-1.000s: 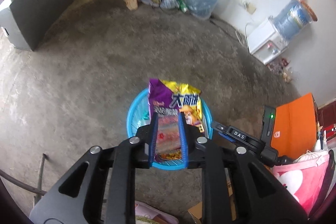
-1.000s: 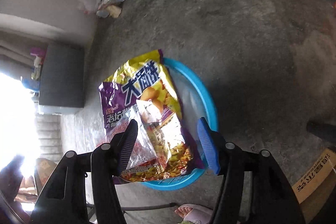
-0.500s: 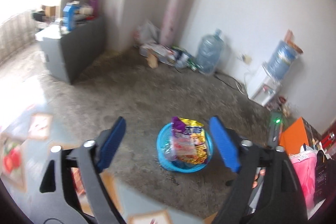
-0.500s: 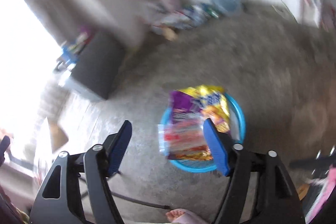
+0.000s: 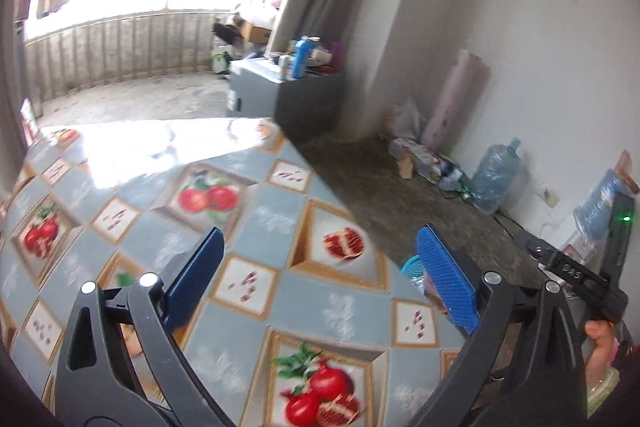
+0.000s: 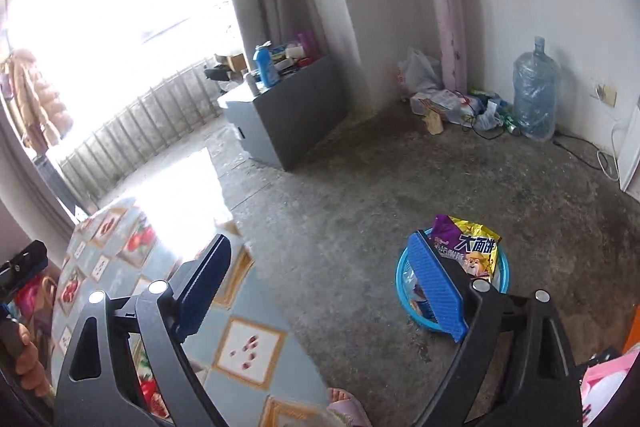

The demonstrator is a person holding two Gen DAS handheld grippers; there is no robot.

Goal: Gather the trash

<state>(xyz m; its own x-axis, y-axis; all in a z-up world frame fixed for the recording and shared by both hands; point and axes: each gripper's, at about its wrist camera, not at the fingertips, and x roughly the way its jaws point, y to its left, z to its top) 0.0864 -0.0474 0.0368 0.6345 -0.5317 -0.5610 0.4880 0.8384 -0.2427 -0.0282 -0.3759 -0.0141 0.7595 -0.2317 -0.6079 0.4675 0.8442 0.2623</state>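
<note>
Purple-and-yellow snack bags lay in a round blue plastic basket on the grey concrete floor. Right gripper hung above, jaws opening wide with nothing between them. Left gripper was likewise opening, empty, over the fruit-patterned tablecloth.

Daylight from the window blows out to white glare; both fisheye views bend at dark edges, slightly blurred.
</note>
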